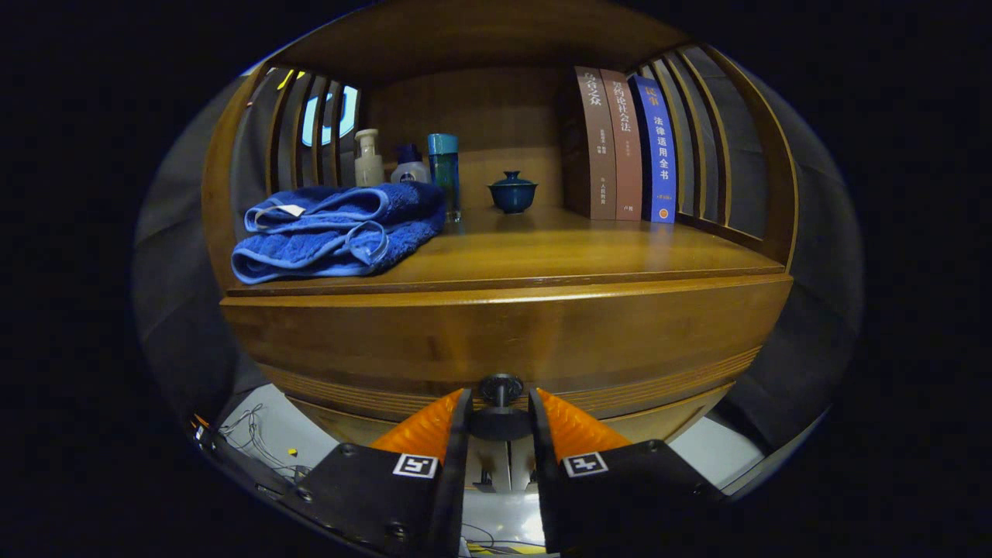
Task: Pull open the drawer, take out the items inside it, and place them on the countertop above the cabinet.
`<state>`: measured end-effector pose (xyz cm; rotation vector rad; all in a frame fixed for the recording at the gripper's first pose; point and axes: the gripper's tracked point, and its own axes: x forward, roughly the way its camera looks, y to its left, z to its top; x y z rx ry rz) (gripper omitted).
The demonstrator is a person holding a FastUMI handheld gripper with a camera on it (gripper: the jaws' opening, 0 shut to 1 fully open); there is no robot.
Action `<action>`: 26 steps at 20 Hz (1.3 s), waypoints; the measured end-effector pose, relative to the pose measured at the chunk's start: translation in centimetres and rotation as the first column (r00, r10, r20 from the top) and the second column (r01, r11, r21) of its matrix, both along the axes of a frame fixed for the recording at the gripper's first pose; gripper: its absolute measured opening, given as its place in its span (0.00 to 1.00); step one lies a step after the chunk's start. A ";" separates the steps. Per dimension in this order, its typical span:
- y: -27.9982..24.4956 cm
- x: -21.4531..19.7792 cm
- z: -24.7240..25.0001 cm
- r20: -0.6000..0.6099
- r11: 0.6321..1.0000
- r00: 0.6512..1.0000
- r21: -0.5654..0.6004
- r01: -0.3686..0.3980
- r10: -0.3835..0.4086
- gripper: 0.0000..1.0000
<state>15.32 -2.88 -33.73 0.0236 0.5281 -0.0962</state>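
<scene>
Wooden cabinet (pixel 504 341) fills the booth ahead; its countertop (pixel 558 248) carries a folded blue towel (pixel 337 232), bottles (pixel 407 167), a lidded cup (pixel 512 192) and books (pixel 626 155). Drawer front (pixel 504 333) reads closed, so the items inside are hidden. Drawer knob (pixel 500 387) sits dead centre between the fingers of the hand-held gripper (pixel 500 415), its stem pointing straight back at the gripper. Fingers flank the knob closely; whether both pads press on it cannot be told. Judged next: pull straight back along the stem axis.

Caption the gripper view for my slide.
Gripper fingers flank the closed drawer's knob, folded blue towel on countertop above.
</scene>
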 end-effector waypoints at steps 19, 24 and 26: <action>0.0 -3.9 1.5 -0.007 1.000 1.000 -0.020 0.010 -0.010 0.33; 0.0 -3.7 -0.5 -0.070 0.999 0.997 -0.025 0.022 -0.023 0.58; 0.1 -3.1 0.0 -0.041 1.000 0.999 0.005 0.020 -0.019 0.46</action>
